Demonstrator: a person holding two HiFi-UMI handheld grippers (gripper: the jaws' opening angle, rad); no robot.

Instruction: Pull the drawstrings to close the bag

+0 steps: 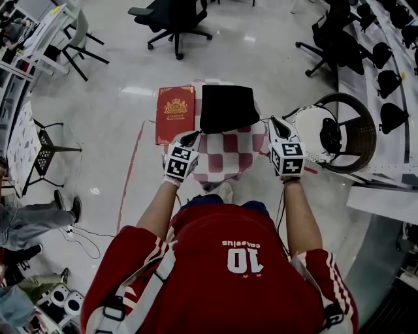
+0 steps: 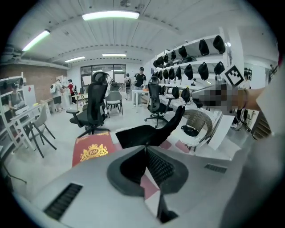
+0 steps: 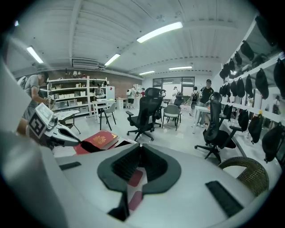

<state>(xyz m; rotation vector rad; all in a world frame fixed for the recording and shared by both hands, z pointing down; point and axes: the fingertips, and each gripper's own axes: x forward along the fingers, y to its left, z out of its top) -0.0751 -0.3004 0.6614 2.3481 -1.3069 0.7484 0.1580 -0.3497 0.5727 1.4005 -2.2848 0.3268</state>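
A small worktop [image 1: 225, 163] under a red-and-white checked cloth stands on a glossy pale floor [image 1: 117, 78], where a thin red line [image 1: 130, 166] runs past its 9 o'clock side. The black bag [image 1: 228, 107] lies flat at the worktop's 12 o'clock edge. Just beside it, at 10 o'clock, a red book [image 1: 175, 114] with a gold crest overhangs the cloth. A wicker chair [image 1: 362, 134] holding a white cushion stands at 3 o'clock. 1 black office chair [image 1: 173, 16] stands at 12 o'clock, and white shelves [image 1: 392, 98] lined with dark caps run along the room's 2 o'clock side. People stand far back in the room by tables and racks. The person leans over the worktop from 6 o'clock with both bare forearms stretched toward 12 o'clock. The 2 tools slant downward with their marker cubes facing up. The left hand-held gripper [image 1: 192, 137] is at the bag's 7 o'clock corner, its jaws clenched together. Its own view does not show whether a cord is caught between them. The right hand-held gripper [image 1: 274, 124] is at the bag's 4 o'clock corner, its jaws pinched on a thin drawstring [image 1: 265, 120]. The left gripper view shows that corner of the bag drawn up toward it.
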